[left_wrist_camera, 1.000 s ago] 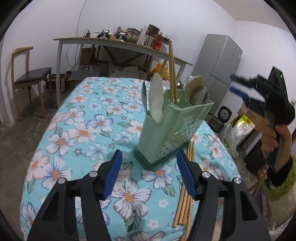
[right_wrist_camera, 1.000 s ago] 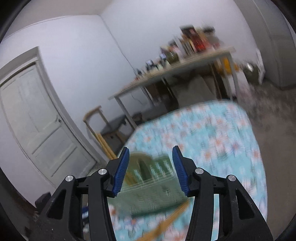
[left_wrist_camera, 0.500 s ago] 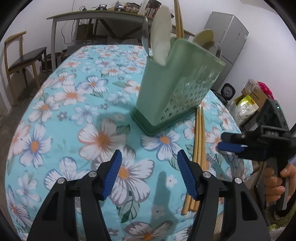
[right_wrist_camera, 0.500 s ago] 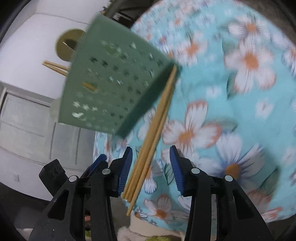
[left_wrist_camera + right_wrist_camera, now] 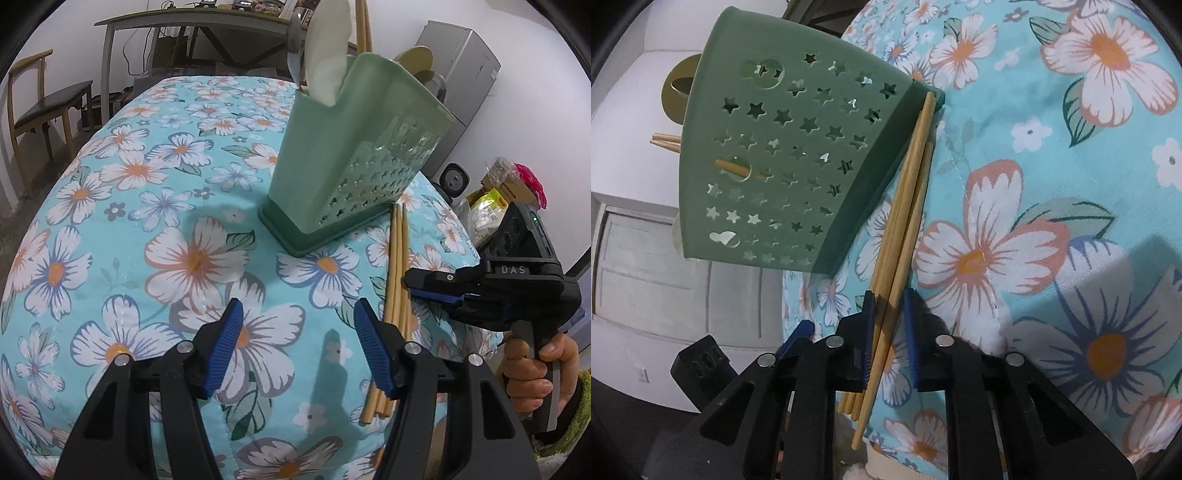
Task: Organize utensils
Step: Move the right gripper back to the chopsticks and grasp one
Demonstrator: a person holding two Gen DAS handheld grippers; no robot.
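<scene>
You are working with a loose bundle of pale bamboo chopsticks (image 5: 905, 206) lying on the turquoise floral tablecloth (image 5: 1052, 184), their far tips resting against the dark base of the mint-green perforated plastic utensil holder (image 5: 783, 155) and their near ends reaching the table's edge. Your right gripper (image 5: 888, 332) is closing around them: the blue pads are flanking at least one stick, with a gap showing beside the right pad, so the pinch is not looking complete. These sticks are likely light, stiff and smooth, so they are liable to roll, fan apart or pivot in a narrow grip; taking them nearer the middle of their length would probably be steadier than out at the ends, and squeezing several at once is risking one slipping free. Your left gripper (image 5: 297, 347) is hovering with its jaws well apart and nothing between them, over the cloth in front of the holder. The left wrist view is giving you what the right cannot: the holder's open top with a white ladle-like spoon (image 5: 327, 59), upright chopsticks (image 5: 362, 22) already inside, and your hand (image 5: 539, 373) on the right gripper's handle. The right wrist view alone is showing the star-shaped holes and how the pads are meeting the sticks.
</scene>
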